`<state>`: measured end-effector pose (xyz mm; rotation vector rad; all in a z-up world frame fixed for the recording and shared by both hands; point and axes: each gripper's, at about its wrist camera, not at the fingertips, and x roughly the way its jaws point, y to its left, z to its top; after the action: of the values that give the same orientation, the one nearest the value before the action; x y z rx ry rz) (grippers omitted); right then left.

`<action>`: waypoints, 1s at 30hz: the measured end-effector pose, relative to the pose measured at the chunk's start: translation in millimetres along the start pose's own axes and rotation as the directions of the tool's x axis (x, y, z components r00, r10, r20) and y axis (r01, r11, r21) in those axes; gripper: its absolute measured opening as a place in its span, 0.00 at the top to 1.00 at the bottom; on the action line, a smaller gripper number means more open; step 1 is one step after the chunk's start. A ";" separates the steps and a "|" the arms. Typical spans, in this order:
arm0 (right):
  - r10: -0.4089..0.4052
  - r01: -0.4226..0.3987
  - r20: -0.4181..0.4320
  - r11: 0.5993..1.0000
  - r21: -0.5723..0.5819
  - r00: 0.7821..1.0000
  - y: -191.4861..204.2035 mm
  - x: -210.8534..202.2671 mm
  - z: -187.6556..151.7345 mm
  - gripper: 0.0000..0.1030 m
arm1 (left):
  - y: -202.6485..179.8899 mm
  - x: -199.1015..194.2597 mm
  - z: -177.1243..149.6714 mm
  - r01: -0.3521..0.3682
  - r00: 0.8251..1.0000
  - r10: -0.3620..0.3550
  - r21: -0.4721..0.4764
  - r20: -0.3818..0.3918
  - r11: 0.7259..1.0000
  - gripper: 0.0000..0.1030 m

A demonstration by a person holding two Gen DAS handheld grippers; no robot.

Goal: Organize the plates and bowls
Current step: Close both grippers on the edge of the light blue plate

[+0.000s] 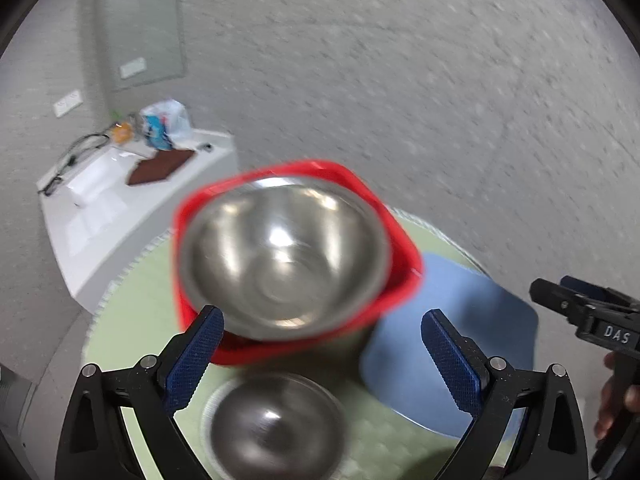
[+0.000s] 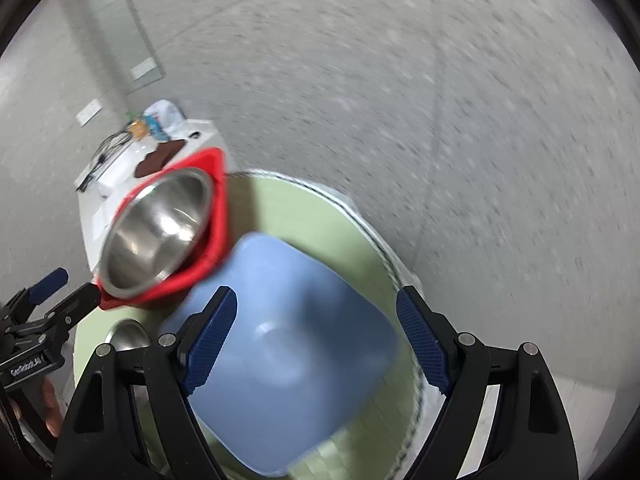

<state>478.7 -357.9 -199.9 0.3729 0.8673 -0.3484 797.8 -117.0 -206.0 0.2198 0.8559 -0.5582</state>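
Between steps, by the look of it: large steel bowl point(image 1: 282, 258) already nested in the red bowl point(image 1: 400, 264), both resting on the green mat point(image 1: 132, 320) of the round bench point(image 2: 374, 232). Left hand-held gripper point(image 1: 322, 354) spread wide and empty, hovering above the near edge of that pair; right hand-held gripper point(image 2: 316, 340) likewise wide and empty, poised over the blue plate point(image 2: 288, 344) lying flat just beside the red bowl. Small steel bowl point(image 1: 276, 428) alone on the mat, nearest the left fingers, not yet stacked. Likely next: picking one loose piece, either the small bowl to drop inside the large one or the blue plate to slide under the stack. Calls for lowering onto a rim, closing on thin metal or a shallow plate lip, then lifting level. Heavy blur in both views, so exact rim gaps hard to judge.
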 end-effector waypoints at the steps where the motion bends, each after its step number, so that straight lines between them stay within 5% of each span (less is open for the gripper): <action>1: -0.003 0.003 -0.016 1.000 0.030 1.000 -9.3 3.0 -7.8 0.19 | -5.8 3.1 -3.5 -0.002 1.000 0.002 0.008 -0.015 1.000 0.05; 8: 0.052 -0.038 -0.102 0.990 0.135 0.993 -38.2 32.8 -40.5 0.20 | -38.3 36.9 -15.1 -0.004 0.993 0.010 0.053 -0.118 0.999 0.05; 14: 0.155 -0.126 -0.164 0.977 0.174 0.974 -47.3 58.2 -55.8 0.79 | -45.7 71.5 -9.4 -0.005 0.983 0.021 0.091 -0.182 0.996 0.21; 19: 0.216 -0.176 -0.162 0.957 0.231 0.963 -62.7 66.8 -64.0 0.84 | -49.5 99.0 -4.4 0.025 0.974 -0.004 0.089 -0.228 0.996 0.50; 22: 0.245 -0.202 -0.155 0.947 0.249 0.957 -64.6 67.2 -63.7 0.86 | -50.0 109.2 1.1 0.081 0.968 -0.061 0.072 -0.244 0.994 0.76; 30: 0.176 -0.154 -0.110 0.971 0.184 0.978 -58.1 33.6 -52.4 0.88 | -43.9 72.0 12.9 0.123 0.982 -0.113 0.058 -0.152 0.991 0.78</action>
<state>438.2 -390.2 -267.5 0.6315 0.9249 -0.2486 819.9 -185.9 -251.1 0.2756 0.9998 -0.6888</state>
